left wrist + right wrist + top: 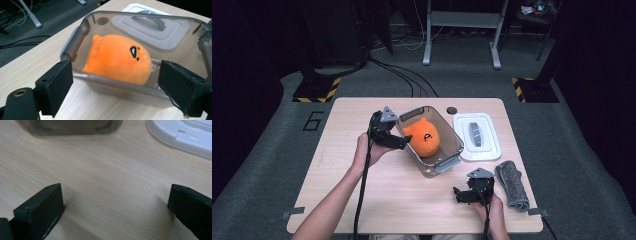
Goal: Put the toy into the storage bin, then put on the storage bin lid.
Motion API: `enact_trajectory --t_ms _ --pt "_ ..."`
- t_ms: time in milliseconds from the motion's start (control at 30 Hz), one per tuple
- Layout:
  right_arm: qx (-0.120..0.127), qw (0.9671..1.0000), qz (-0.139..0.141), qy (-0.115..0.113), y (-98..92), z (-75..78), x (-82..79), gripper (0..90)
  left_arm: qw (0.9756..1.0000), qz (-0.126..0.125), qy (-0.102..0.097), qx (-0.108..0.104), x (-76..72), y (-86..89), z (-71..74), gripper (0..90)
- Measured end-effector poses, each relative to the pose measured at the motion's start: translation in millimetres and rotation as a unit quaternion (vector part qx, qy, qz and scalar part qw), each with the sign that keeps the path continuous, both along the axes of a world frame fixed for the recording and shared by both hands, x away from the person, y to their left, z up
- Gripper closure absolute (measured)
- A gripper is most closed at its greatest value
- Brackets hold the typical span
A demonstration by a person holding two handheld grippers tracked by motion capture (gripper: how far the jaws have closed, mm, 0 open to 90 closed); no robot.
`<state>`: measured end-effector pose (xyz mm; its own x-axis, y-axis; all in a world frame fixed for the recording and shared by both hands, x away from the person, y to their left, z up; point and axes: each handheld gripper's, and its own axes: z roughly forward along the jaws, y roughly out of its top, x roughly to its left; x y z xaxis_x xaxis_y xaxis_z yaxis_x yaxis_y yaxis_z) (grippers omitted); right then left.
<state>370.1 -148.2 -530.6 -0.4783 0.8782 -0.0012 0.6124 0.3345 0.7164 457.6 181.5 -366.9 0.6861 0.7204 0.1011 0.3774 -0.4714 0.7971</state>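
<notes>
An orange plush toy (424, 138) with a small black face mark lies inside a clear plastic box (451, 128) at the table's middle. In the left gripper view the plush toy (117, 59) sits behind the near wall of the box (120, 85). My left gripper (404, 141) hovers at the box's left rim, open, its jaws wide apart with nothing between them (115, 93). Near the front edge, my right gripper (458, 195) rests low over bare wood, open and holding nothing (115, 207).
The box's white lid (476, 136) lies flat to the right of the box. A rolled grey cloth (512, 184) lies at the front right, beside my right hand. A small black disc (451, 110) sits near the table's far edge.
</notes>
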Motion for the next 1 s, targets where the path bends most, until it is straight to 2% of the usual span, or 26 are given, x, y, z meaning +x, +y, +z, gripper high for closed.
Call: enact_trajectory --t_ms 100,133,167,267,333,367,433,467,533,633,733,867,900,1000 --pt "0.001 1.0000 -0.001 0.003 -0.6 0.3 0.5 0.0 0.9998 0.017 -0.013 -0.004 -12.1 13.8 -6.9 12.1" --pt "-0.007 1.0000 0.003 0.003 -2.5 0.8 1.1 0.0 0.9997 0.020 -0.014 -0.003 -14.8 17.6 -9.3 12.0" --pt "-0.004 1.0000 -0.006 0.006 -2.1 1.1 1.1 0.0 0.9995 0.026 -0.018 -0.007 -17.9 21.0 -12.5 11.9" --pt "-0.005 0.9999 -0.008 0.012 -2.8 2.1 1.5 0.0 0.9992 0.034 -0.019 -0.006 -23.1 27.5 -17.9 11.7" --pt "-0.008 0.9997 -0.009 0.021 -3.8 3.8 1.7 0.0 0.9984 0.051 -0.020 -0.009 -32.8 39.8 -29.4 11.6" --pt "-0.011 0.9996 -0.014 0.020 -4.1 4.6 1.5 0.0 0.9984 0.051 -0.020 -0.009 -32.8 39.8 -29.4 11.6" --pt "-0.009 0.9998 -0.010 0.018 -7.1 6.8 1.7 0.2 0.9974 0.067 -0.021 -0.016 -38.7 49.3 -41.3 11.5" --pt "0.000 0.9996 -0.017 0.021 -6.9 8.4 0.5 0.6 0.9971 0.072 -0.015 -0.017 -40.9 53.1 -47.4 11.5" --pt "0.001 0.9999 -0.013 0.011 -10.6 13.7 1.0 1.4 0.9963 0.084 -0.013 -0.014 -43.3 58.1 -57.4 11.4" --pt "0.010 0.9997 -0.022 0.003 -14.8 22.7 1.2 2.4 0.9951 0.098 0.004 -0.016 -47.4 66.7 -76.5 11.4" --pt "0.014 0.9996 -0.024 -0.004 -21.5 31.7 3.3 3.0 0.9929 0.118 0.006 -0.012 -50.8 76.4 -97.9 11.4" --pt "0.014 0.9993 -0.034 -0.008 -28.0 43.4 9.1 3.2 0.9886 0.147 0.017 -0.027 -53.5 87.6 -123.0 11.4" --pt "0.010 0.9992 -0.039 -0.008 -29.0 47.8 12.0 3.1 0.9886 0.147 0.024 -0.024 -53.7 89.8 -127.5 11.4" --pt "0.008 0.9989 -0.044 -0.011 -32.3 58.4 20.2 3.4 0.9876 0.154 0.027 -0.009 -55.3 93.4 -138.0 11.4"
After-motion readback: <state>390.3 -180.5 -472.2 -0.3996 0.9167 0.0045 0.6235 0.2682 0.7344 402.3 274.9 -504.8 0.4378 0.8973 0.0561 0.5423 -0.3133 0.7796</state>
